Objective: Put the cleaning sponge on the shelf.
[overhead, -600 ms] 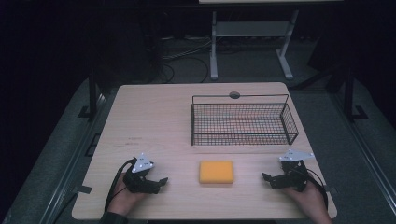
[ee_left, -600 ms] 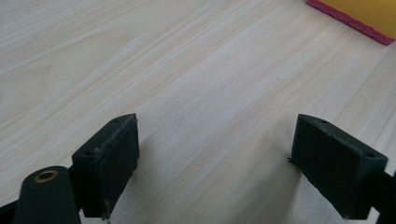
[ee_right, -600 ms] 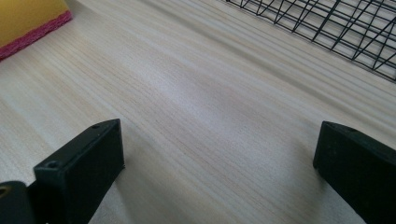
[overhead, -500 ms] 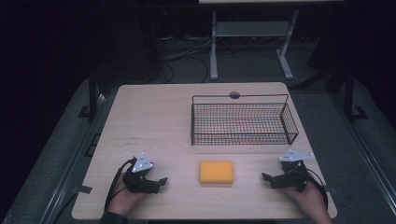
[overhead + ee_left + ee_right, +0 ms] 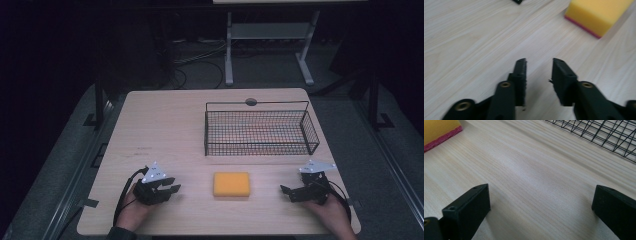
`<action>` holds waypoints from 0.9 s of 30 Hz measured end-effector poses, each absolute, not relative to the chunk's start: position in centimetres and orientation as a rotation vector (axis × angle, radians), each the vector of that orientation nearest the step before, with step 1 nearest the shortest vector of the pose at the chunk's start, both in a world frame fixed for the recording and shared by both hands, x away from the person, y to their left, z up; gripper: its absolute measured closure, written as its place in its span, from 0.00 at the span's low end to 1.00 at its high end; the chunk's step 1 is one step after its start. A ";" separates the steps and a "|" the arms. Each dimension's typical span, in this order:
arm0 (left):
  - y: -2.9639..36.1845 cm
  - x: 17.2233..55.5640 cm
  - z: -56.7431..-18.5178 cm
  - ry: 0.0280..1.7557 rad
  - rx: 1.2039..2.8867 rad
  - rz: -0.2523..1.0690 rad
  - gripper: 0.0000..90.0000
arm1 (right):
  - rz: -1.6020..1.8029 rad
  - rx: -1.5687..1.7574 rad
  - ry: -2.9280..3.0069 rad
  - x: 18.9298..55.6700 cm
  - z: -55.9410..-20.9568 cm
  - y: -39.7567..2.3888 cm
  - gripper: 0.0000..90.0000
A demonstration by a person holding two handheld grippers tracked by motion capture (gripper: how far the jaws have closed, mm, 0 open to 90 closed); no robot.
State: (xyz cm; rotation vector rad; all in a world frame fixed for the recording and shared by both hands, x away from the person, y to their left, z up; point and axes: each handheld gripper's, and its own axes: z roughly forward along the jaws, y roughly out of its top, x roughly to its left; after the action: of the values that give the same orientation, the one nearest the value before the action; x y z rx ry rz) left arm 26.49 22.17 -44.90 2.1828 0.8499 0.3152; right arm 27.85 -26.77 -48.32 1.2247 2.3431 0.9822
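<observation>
a yellow sponge was seen lying on the table between the left gripper and the right gripper, apart from both. the left jaws were narrowly parted, the right jaws spread wide, nothing held. a wire basket was set behind.

Table: pale wood-grain top with rounded corners, standing on a grey floor. A small round grey fitting, possibly a cable port, sits at the far edge.

Basket: black wire, rectangular, upright on the far right part of the top, just on the near side of the fitting. It looks empty, though the mesh is hard to read.

Sponge: yellow block with a thin pink underside, lying flat on the near side of the basket, apart from it.
</observation>
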 end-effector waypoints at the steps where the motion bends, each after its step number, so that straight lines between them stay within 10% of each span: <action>1: 22.1 26.5 -44.7 0.842 2.180 0.306 0.78 | 0.982 1.225 2.343 27.9 -48.3 -26.8 0.01; 8: 21.0 26.7 -43.7 0.784 2.160 0.214 0.99 | 0.982 1.225 2.343 27.9 -48.3 -26.8 0.01; 27: 15.3 26.6 -43.6 0.583 2.200 0.063 1.00 | 0.982 1.225 2.343 27.9 -48.3 -26.8 0.01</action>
State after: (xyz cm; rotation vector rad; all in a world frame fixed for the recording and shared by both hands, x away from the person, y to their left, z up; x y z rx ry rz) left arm 26.58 15.34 -43.64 2.1997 0.5829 0.0628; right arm 27.85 -26.77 -48.33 1.2246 2.3431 0.9825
